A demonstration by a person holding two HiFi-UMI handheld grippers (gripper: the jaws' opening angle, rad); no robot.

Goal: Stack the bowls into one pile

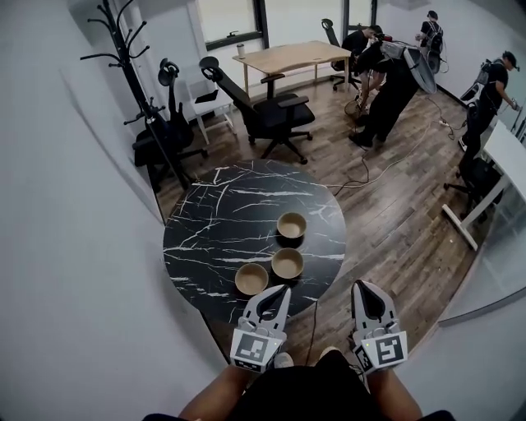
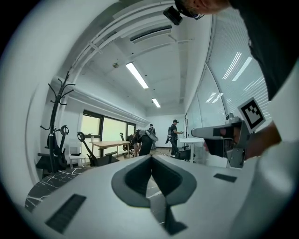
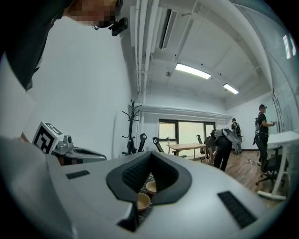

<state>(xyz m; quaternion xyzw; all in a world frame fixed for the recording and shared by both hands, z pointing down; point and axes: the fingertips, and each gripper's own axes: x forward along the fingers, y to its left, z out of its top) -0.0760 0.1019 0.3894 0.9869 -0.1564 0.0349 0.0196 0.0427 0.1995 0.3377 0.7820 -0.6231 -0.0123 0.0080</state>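
— Three tan bowls sit apart, unstacked, toward the near edge of our black marble worktop.
— And our claws?
— Left claw at that edge, right claw just off the worktop; both closed, empty.

bright, even office light, fisheye bend in every view
long ceiling strips and a window wash the room in cool white, so the shadows beside the bowls are small and soft, and the glossy black tabletop carries only a dull sheen. both gripper views curve the walls into arcs, and the left one darkens to black at its left edge. my fingers loom close and slightly soft, while the far room is sharper.
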